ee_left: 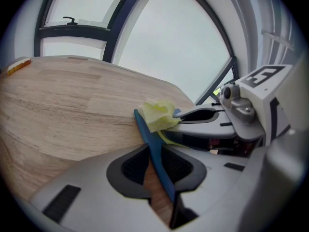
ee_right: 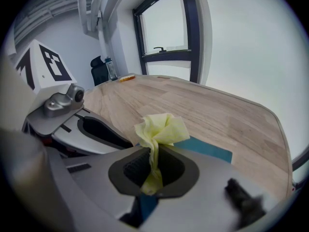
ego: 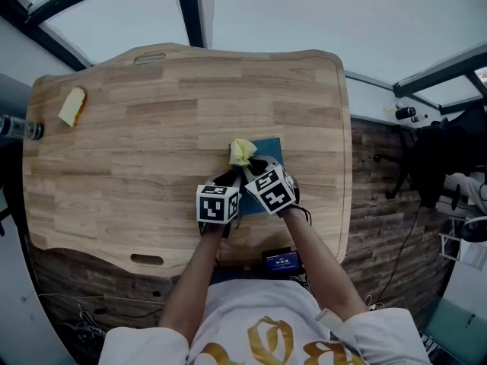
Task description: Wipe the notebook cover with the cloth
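1. The head view looks steeply down, taking in the whole tabletop [ego: 152,112].
2. The left gripper view sits low, close behind the left tongs [ee_left: 155,170], facing across the tabletop.
3. The right gripper view sits as close behind the right tongs [ee_right: 153,170]; all views share the cloth [ego: 242,151] [ee_left: 159,114] [ee_right: 161,129] and notebook [ego: 269,146] [ee_left: 153,151] [ee_right: 207,150].

Notebook [ego: 270,149]: mostly hidden under left gripper [ego: 230,178] and right gripper [ego: 255,166]; only a teal corner shows at their 12 o'clock. In the left gripper view it is edge-on, with the cover face unseen.
Yellow item [ego: 72,106], 10 o'clock on table [ego: 152,135]: too small to identify.
Dark object [ego: 17,128], 9 o'clock: cut by picture edge.
Screen device [ego: 281,261], 6 o'clock: print unreadable.
Black lump [ee_right: 244,197]: blurred.
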